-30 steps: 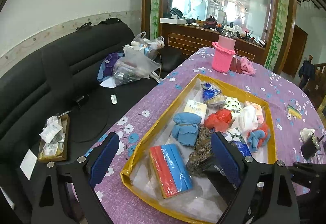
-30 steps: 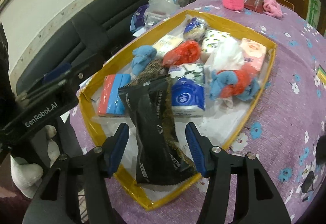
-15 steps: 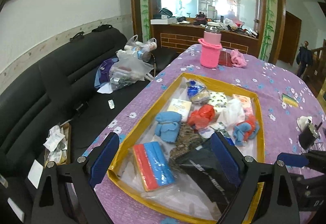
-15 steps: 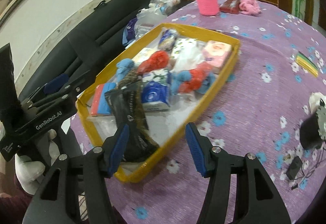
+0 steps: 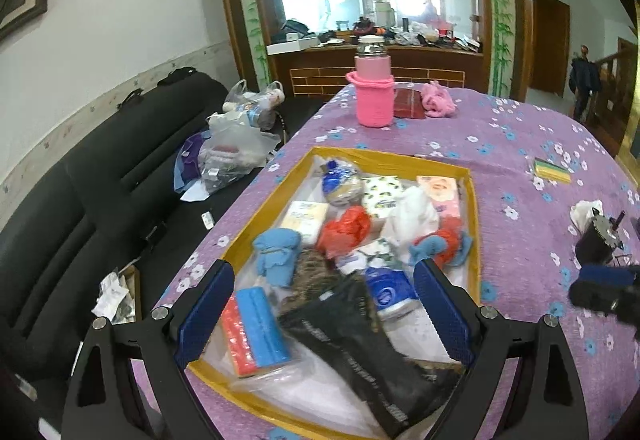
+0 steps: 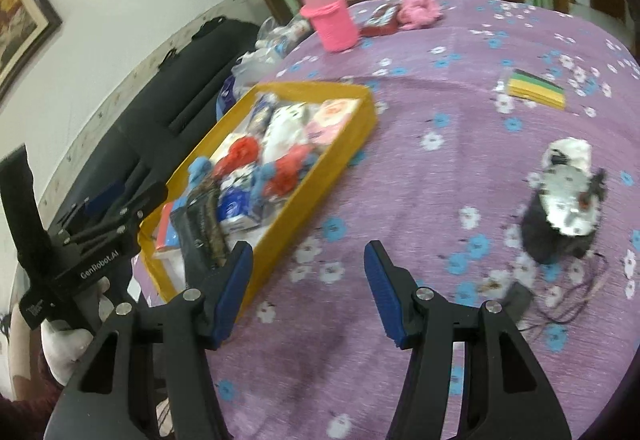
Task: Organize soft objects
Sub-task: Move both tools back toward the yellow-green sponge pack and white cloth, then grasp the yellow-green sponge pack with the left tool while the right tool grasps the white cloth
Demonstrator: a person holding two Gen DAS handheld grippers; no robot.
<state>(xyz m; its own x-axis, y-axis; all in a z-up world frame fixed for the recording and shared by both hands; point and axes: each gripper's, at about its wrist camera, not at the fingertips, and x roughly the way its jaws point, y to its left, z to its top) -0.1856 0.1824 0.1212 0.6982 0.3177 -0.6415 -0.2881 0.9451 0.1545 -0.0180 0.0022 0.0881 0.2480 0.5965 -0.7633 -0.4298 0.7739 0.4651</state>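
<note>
Both grippers are hanging empty, left gripper (image 5: 320, 304) wide over the yellow tray (image 5: 475, 224), right gripper (image 6: 308, 288) half-open beside it. Black pouch (image 5: 372, 348) is overhanging the tray's near rim, likely snagging or sliding onto the counter (image 6: 420, 111).

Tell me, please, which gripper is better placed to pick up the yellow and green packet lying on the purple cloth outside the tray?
Probably the right gripper. Its open, empty jaws face bare cloth with the packet ahead to the right, while the left gripper hangs over the yellow tray, with the packet far right in its view.
</note>
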